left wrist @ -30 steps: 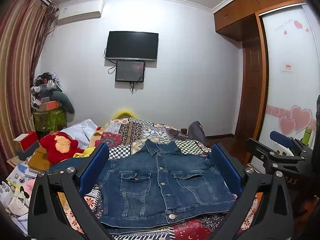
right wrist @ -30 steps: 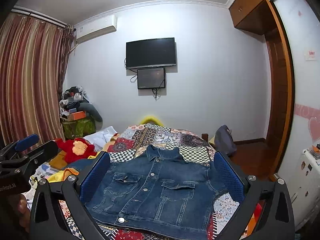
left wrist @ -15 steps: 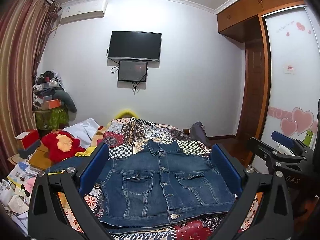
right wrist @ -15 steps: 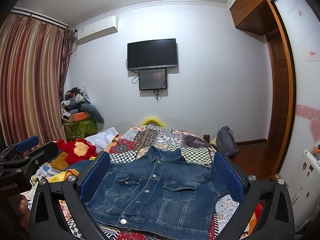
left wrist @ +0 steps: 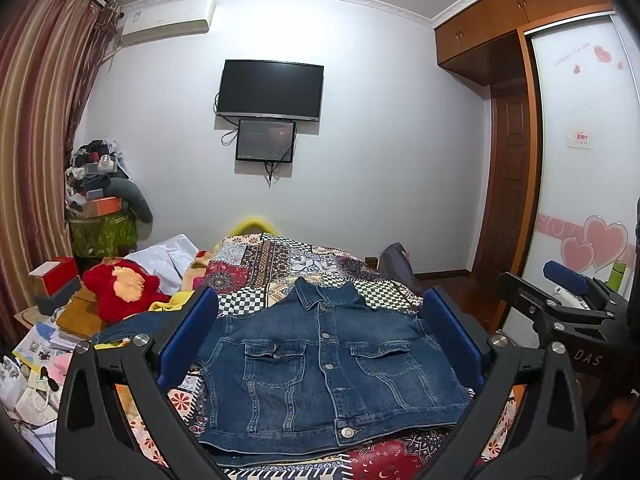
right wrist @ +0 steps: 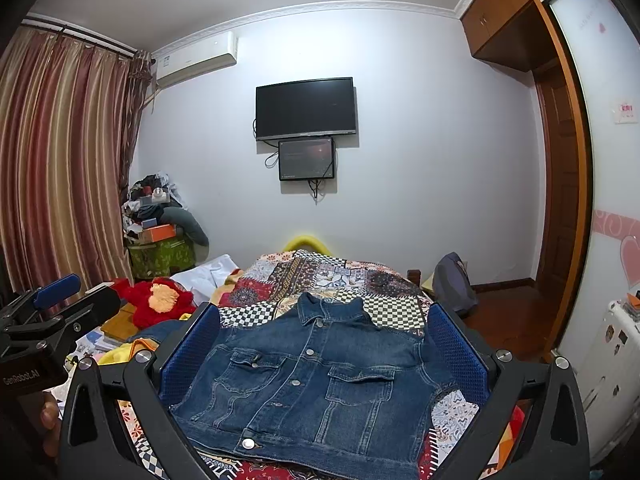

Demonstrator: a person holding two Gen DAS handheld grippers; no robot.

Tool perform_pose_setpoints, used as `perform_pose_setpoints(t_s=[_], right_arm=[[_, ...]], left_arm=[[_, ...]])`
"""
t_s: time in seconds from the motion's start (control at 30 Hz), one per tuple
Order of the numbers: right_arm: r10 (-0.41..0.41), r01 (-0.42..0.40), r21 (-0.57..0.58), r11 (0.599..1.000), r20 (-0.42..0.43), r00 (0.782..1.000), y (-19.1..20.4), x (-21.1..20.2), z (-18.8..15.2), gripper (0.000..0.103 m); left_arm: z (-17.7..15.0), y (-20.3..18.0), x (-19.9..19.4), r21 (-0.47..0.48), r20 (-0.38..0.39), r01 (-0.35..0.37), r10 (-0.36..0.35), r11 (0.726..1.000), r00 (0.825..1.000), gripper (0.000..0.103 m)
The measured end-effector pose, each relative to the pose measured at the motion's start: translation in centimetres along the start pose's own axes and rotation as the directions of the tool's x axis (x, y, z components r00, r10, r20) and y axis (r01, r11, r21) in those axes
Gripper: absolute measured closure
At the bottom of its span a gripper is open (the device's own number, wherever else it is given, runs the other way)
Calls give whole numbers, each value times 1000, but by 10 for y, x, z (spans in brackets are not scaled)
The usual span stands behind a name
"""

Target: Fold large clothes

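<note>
A dark blue denim jacket [left wrist: 324,364] lies flat, front up and buttoned, on a patchwork bedspread [left wrist: 288,264]; it also shows in the right wrist view [right wrist: 312,384]. One sleeve trails off to the left [left wrist: 132,324]. My left gripper [left wrist: 320,344] is open, held above the near side of the jacket, holding nothing. My right gripper [right wrist: 316,352] is open and empty, likewise above the jacket. Each gripper shows at the edge of the other's view, the right one [left wrist: 568,304] and the left one [right wrist: 48,320].
A red plush toy [left wrist: 120,288], a white garment [left wrist: 168,256] and papers [left wrist: 36,360] lie left of the bed. A cluttered stand [left wrist: 100,216] is by the curtain. A backpack [left wrist: 396,264] and wardrobe [left wrist: 580,160] are on the right.
Both views have shifted slightly, so the jacket sits a little lower and the room higher. The jacket itself has not moved. Both grippers stay open.
</note>
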State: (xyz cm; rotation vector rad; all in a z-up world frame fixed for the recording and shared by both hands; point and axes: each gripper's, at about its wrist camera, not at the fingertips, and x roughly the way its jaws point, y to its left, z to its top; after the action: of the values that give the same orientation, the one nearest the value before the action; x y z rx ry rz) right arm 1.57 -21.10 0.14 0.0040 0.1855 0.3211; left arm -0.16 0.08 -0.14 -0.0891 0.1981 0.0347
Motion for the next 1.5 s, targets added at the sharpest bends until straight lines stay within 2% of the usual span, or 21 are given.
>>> perform_pose_setpoints(t_s=[0.73, 1.07, 1.27, 1.5], right_arm=[[5, -5, 3, 1000, -7, 1000, 1, 2, 0, 0], [9, -9, 8, 1000, -36, 999, 1, 18, -4, 0], [10, -10, 2, 1000, -85, 996, 3, 45, -6, 0], [17, -15, 10, 1000, -217, 976, 8, 113, -19, 0]], left_arm=[[0, 2, 0, 1, 1, -2, 2, 1000, 1000, 0], [-2, 4, 12, -10, -24, -7, 6, 1000, 1000, 0], [-5, 18, 32, -21, -58, -32, 31, 999, 998, 0], [-13, 57, 87, -38, -168, -102, 94, 994, 981, 0]])
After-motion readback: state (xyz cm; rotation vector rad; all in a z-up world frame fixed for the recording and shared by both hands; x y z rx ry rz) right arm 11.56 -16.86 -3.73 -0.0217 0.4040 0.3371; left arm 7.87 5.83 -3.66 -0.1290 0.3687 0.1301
